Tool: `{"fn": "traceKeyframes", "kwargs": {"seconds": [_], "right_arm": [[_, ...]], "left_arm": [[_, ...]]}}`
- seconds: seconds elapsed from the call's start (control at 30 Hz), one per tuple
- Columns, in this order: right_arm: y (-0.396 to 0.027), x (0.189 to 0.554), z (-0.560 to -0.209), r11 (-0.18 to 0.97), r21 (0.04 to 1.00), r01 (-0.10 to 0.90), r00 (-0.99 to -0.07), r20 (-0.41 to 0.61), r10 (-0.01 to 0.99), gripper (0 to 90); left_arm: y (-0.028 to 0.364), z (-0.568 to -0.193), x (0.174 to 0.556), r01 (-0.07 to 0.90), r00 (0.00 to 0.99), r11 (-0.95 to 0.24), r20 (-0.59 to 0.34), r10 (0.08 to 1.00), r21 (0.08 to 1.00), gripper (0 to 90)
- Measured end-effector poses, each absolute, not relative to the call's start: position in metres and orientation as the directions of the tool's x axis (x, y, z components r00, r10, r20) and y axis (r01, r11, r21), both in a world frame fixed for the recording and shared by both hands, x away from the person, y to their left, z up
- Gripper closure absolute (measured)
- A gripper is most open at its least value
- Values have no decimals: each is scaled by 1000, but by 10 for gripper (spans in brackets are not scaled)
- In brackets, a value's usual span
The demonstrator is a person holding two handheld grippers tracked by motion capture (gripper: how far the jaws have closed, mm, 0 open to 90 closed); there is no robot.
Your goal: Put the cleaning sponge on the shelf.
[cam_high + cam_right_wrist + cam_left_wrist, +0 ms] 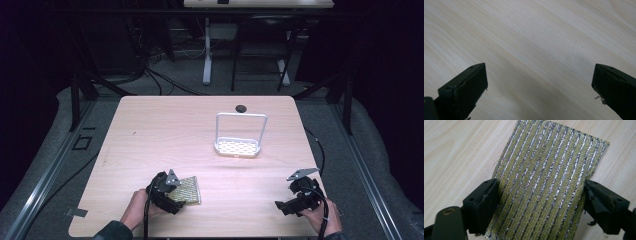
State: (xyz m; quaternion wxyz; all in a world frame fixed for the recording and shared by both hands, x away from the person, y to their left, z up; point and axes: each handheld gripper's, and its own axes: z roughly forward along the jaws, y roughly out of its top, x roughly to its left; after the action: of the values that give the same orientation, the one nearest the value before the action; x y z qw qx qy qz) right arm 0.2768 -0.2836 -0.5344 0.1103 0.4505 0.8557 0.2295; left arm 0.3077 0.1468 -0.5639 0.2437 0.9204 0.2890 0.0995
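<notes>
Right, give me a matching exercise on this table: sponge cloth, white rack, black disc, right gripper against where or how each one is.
Things:
1. sponge cloth
2. white rack
3. black disc
4. right gripper

Places or states:
A. by the table's far edge
B. jaws wide over bare wood
C. flat between the left gripper's jaws
D. mid-table, handle upright

Pairs: 1-C, 2-D, 3-A, 4-B
</notes>
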Motion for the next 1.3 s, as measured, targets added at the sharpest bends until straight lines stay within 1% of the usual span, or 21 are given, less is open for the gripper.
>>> {"fn": "traceKeyframes", "kwargs": {"seconds": [0.2, 0.23, 0.3, 0.33, 0.57, 0.7, 0.83, 1.07, 1.3], "right_arm": [[-283, 277, -534, 487, 496, 719, -569, 18, 822, 0], [-283, 277, -534, 487, 496, 719, -569, 18, 822, 0], [-283, 277, -534, 487, 496, 719, -570, 19, 822, 0], [-283, 278, -535, 494, 493, 717, -574, 14, 819, 0], [-281, 277, -536, 499, 484, 718, -576, 11, 818, 5], [-283, 279, -535, 503, 489, 713, -579, 7, 815, 4], [-282, 277, -535, 492, 499, 714, -574, 13, 819, 4], [-285, 278, -534, 492, 502, 712, -571, 4, 821, 4], [-282, 276, -535, 513, 500, 698, -580, -25, 814, 4]], "left_arm": [[150, -563, 309, 491, 808, -702, 30, 588, 516, 257], [151, -563, 310, 493, 806, -699, 30, 591, 518, 257], [152, -563, 310, 499, 796, -689, 35, 604, 525, 301], [153, -563, 310, 502, 793, -687, 38, 609, 526, 349], [156, -561, 312, 528, 758, -655, 48, 650, 540, 496], [157, -559, 312, 536, 736, -644, 72, 674, 545, 555], [159, -555, 312, 532, 734, -642, 78, 675, 552, 573], [160, -551, 312, 530, 737, -642, 73, 672, 553, 572], [160, -543, 309, 513, 738, -642, 89, 669, 570, 570]]}}
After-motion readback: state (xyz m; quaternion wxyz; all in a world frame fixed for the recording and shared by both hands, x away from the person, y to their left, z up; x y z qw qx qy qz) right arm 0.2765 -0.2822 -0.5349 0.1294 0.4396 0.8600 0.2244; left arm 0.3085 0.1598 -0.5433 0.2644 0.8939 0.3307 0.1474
